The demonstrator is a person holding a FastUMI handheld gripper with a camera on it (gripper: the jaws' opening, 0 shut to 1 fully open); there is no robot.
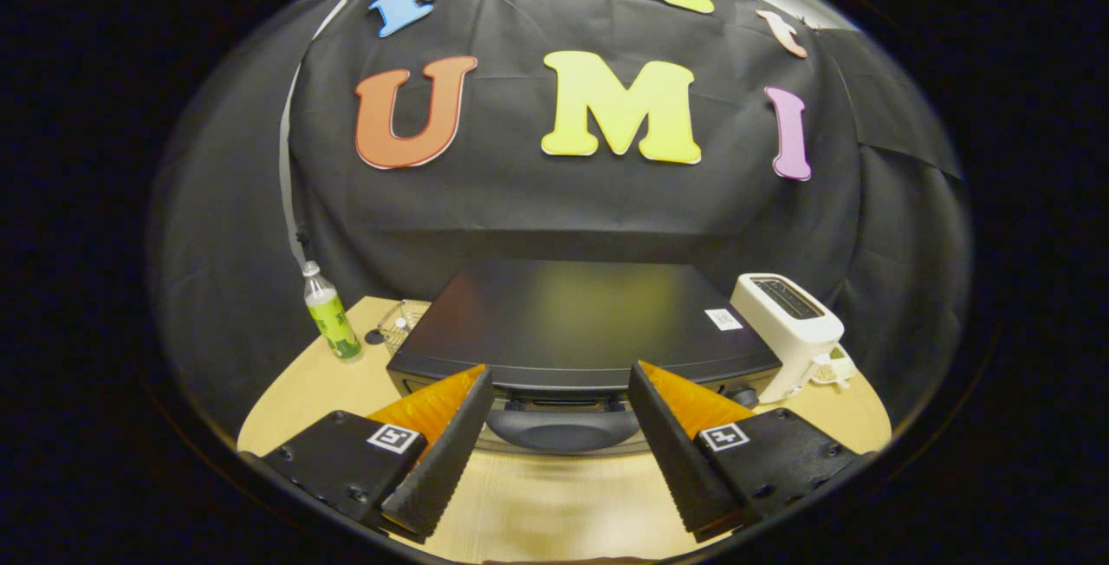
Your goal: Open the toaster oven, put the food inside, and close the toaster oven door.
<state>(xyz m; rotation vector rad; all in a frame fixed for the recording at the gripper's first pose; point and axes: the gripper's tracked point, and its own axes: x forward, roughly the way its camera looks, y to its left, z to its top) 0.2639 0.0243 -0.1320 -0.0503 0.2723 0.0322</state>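
A black toaster oven (572, 318) stands on the wooden table (554, 504), seen from above its flat top. Its door handle (561, 428), a dark curved bar at the top of the front, lies just ahead of my fingers and between their tips. The door looks closed. My gripper (561, 383) is open, its two ribbed black fingers (450, 452) spread wide with nothing between them, hovering above the table in front of the oven. I cannot make out the food.
A white slot toaster (790, 331) stands right of the oven. A green-labelled bottle (331, 315) stands at the left, with a small wire rack (400, 322) between it and the oven. Bare wooden table lies below my fingers.
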